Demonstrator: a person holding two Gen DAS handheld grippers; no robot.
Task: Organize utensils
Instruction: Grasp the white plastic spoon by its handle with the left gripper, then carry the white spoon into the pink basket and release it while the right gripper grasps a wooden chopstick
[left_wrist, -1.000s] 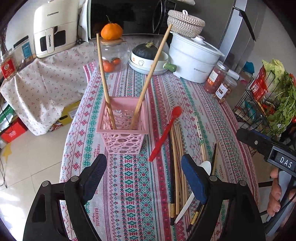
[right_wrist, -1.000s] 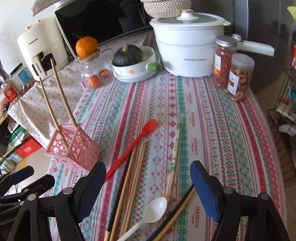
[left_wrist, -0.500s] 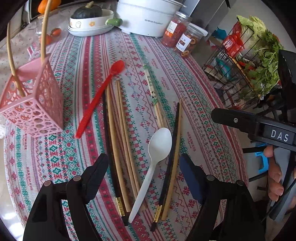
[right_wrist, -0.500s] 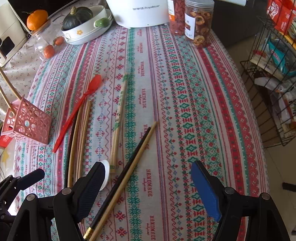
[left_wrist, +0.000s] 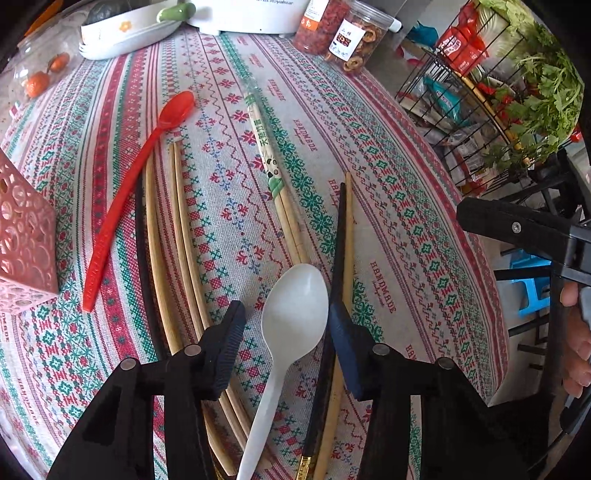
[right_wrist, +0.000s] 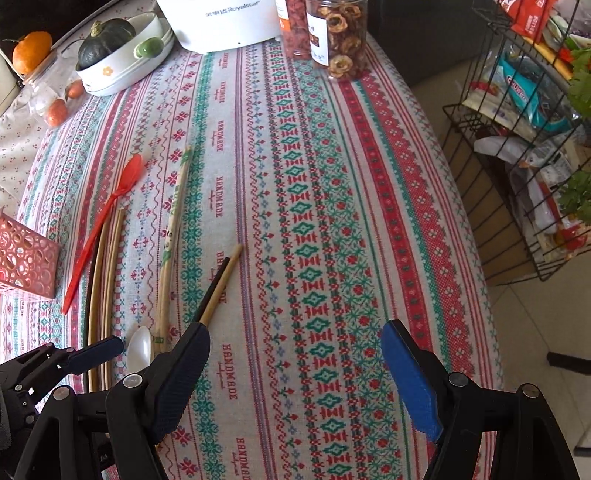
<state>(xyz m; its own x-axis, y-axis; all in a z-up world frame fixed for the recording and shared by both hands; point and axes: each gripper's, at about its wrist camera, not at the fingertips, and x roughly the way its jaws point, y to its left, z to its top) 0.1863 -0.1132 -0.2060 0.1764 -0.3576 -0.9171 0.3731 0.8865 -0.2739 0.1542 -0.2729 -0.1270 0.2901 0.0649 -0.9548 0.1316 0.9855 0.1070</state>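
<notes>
While the left gripper (left_wrist: 286, 334) hangs open astride the white spoon (left_wrist: 293, 310) (nothing gripped), most utensils lie outside the pink basket (left_wrist: 22, 236); right gripper (right_wrist: 295, 354) open, empty.

Left wrist cam sits low and close over the patterned tablecloth (left_wrist: 388, 206), looking forward and down along its fingers, with the white spoon (left_wrist: 295, 314) right up in front of the lens. Right wrist cam is off to the right and a bit higher, tilted down at the same cloth, floor and wire rack (right_wrist: 517, 166) on its right edge. Both views share the red spoon (left_wrist: 136, 173), the chopsticks and the pink basket (right_wrist: 26, 258) at far left.
</notes>
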